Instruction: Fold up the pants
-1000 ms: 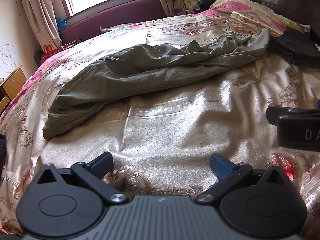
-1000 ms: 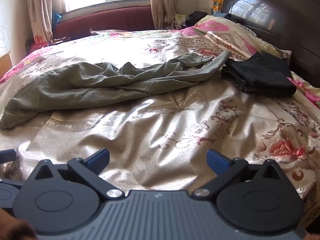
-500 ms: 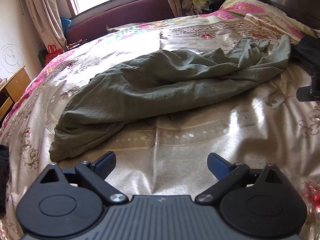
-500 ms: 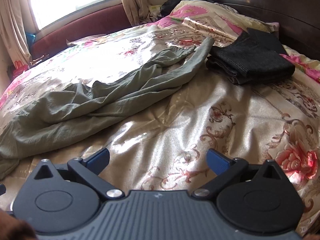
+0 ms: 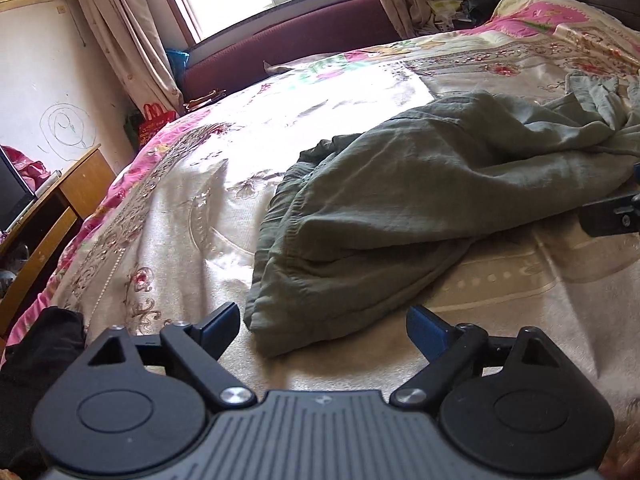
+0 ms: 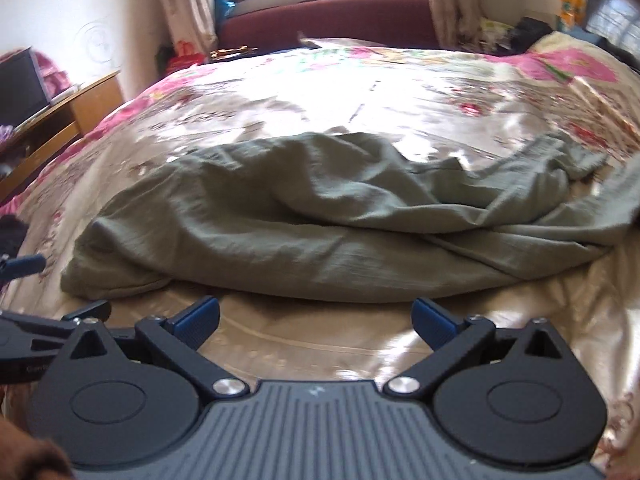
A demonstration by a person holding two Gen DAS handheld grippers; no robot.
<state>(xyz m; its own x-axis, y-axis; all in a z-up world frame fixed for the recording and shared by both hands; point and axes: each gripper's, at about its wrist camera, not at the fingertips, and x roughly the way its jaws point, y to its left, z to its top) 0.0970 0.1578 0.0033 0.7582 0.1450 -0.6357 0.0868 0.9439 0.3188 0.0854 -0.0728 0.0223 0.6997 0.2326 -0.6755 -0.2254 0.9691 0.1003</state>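
Grey-green pants (image 5: 420, 196) lie crumpled across the floral bedspread (image 5: 180, 240), waistband end nearest me, legs trailing off to the right. In the left wrist view my left gripper (image 5: 322, 326) is open, and the pants' near corner lies just ahead between its blue fingertips. In the right wrist view the same pants (image 6: 320, 220) stretch across the middle. My right gripper (image 6: 316, 316) is open, a short way in front of the pants' near edge, with only bedspread between its fingers. Part of the right gripper shows at the left wrist view's right edge (image 5: 612, 216).
A wooden desk (image 5: 48, 220) stands left of the bed. A maroon window seat (image 5: 300, 40) and curtains lie beyond the far edge. A black cloth (image 5: 36, 340) sits at the near left. The left gripper's finger (image 6: 24, 266) shows at the right wrist view's left edge.
Both grippers have moved forward and left toward the pants' waistband end. The folded dark garment has left the right wrist view. Both stay open.
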